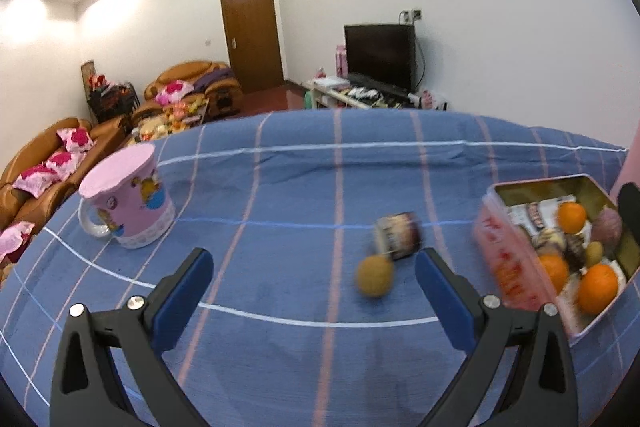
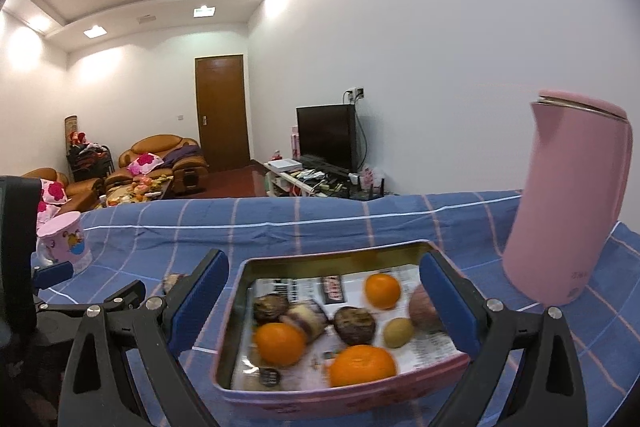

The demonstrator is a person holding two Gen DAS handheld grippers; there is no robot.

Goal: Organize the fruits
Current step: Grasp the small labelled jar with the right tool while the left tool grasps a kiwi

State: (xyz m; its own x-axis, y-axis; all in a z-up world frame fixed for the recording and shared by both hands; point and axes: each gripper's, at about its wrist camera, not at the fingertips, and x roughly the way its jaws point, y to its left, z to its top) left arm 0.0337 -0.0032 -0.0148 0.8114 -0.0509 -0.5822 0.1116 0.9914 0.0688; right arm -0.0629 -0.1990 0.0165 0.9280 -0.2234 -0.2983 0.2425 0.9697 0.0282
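A pink tin box [image 2: 280, 401] lined with paper holds three oranges [image 2: 362, 365], a small green-brown fruit [image 2: 398, 331], a purple-pink fruit [image 2: 420, 307] and dark round cakes [image 2: 354, 325]. The box also shows at the right of the left wrist view [image 1: 504, 267]. A yellow-green fruit [image 1: 375, 275] lies on the blue cloth beside a dark wrapped cake [image 1: 398, 235]. My left gripper [image 1: 314, 277] is open and empty, with the loose fruit between its fingers near the right one. My right gripper [image 2: 324, 297] is open and empty over the box.
A pink cartoon mug [image 1: 128, 197] stands at the left of the blue checked cloth [image 1: 280, 187]. A tall pink kettle [image 2: 568, 203] stands right of the box. The left gripper's body [image 2: 24, 267] shows at the left edge of the right wrist view.
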